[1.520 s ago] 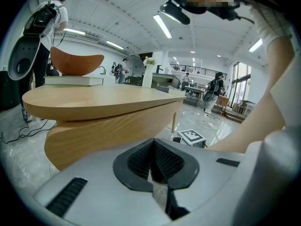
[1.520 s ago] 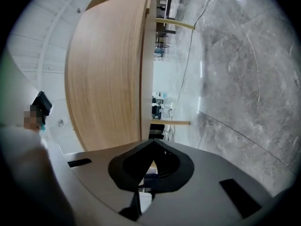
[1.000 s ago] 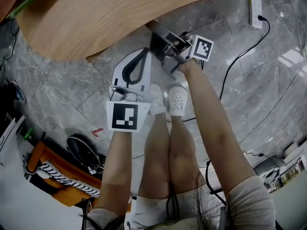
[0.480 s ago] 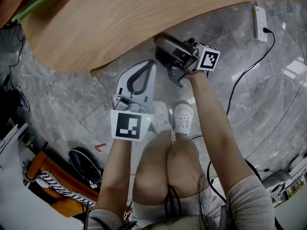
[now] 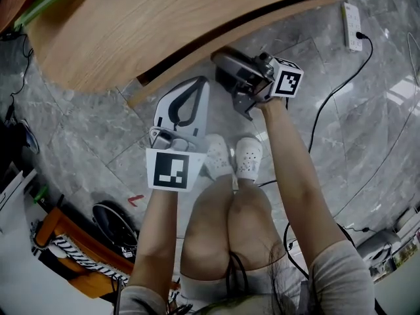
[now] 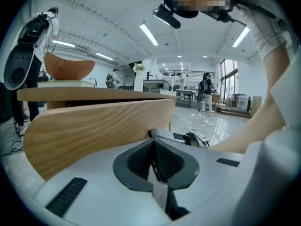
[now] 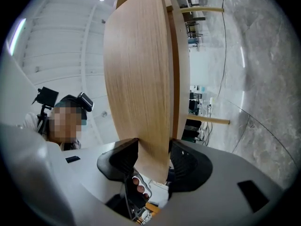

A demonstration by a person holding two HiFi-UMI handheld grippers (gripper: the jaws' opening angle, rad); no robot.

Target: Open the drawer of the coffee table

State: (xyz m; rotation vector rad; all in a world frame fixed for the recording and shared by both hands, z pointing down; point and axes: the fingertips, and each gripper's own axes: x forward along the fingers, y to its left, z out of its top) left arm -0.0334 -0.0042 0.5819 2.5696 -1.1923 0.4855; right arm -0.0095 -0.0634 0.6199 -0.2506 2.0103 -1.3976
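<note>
Pinching the lower edge of the drawer front (image 7: pixel 141 79), the right tongs (image 7: pixel 153 152) press their ribbed dark pads on both faces of the panel. The left tongs (image 6: pixel 155 161) hang just beside, pressed together on nothing. A dark gap shows the drawer (image 5: pixel 190 64) standing slightly out from under the curved front edge of the bench (image 5: pixel 131 25). The front is a stiff, smooth, curved board of pale wood grain with no handle in view, so that lower edge looks the place to hold. It should slide rather than bend, though the slick veneer may slip in a light grip. A wooden bowl (image 6: pixel 68 67) sits on the bench; grey marbled tile floor (image 5: pixel 85 143) lies below.
</note>
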